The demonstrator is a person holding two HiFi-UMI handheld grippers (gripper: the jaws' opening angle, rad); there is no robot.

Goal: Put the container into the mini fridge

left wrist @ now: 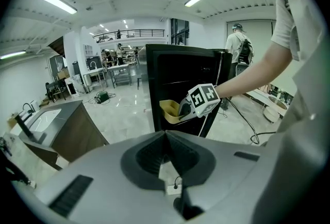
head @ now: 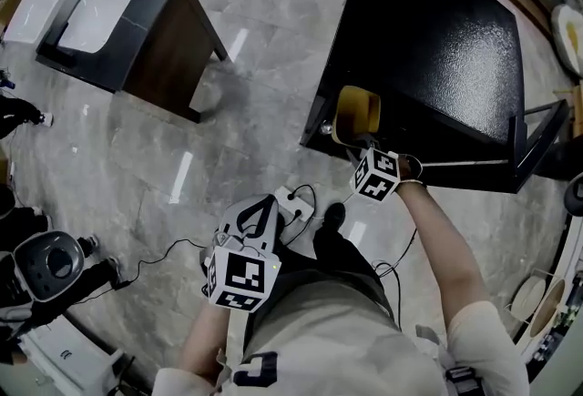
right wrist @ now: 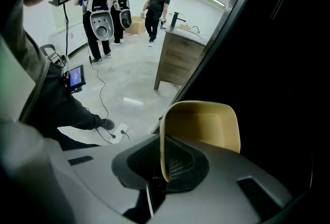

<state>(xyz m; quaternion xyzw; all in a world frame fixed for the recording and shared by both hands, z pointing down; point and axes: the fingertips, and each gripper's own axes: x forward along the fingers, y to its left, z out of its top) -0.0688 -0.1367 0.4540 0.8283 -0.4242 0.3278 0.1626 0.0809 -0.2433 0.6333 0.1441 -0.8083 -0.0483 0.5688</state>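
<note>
A yellow open container (head: 357,112) hangs at the front lower edge of the black mini fridge (head: 437,39), whose door (head: 537,144) stands open at the right. My right gripper (head: 363,141) is shut on the container's near wall. In the right gripper view the container (right wrist: 206,125) fills the middle, its rim pinched in the right gripper (right wrist: 164,141), with the fridge's dark inside (right wrist: 278,63) just beyond. My left gripper (head: 260,208) hangs low by the person's waist, shut and holding nothing. In its own view the left gripper (left wrist: 166,135) points at the fridge (left wrist: 180,79) and container (left wrist: 170,110).
A dark wooden cabinet with a white basin top (head: 118,25) stands on the floor at the far left. A white power strip (head: 293,201) and cables lie on the floor by the person's feet. A white toilet-like fixture (head: 50,267) sits at the lower left. People (right wrist: 154,9) stand farther off.
</note>
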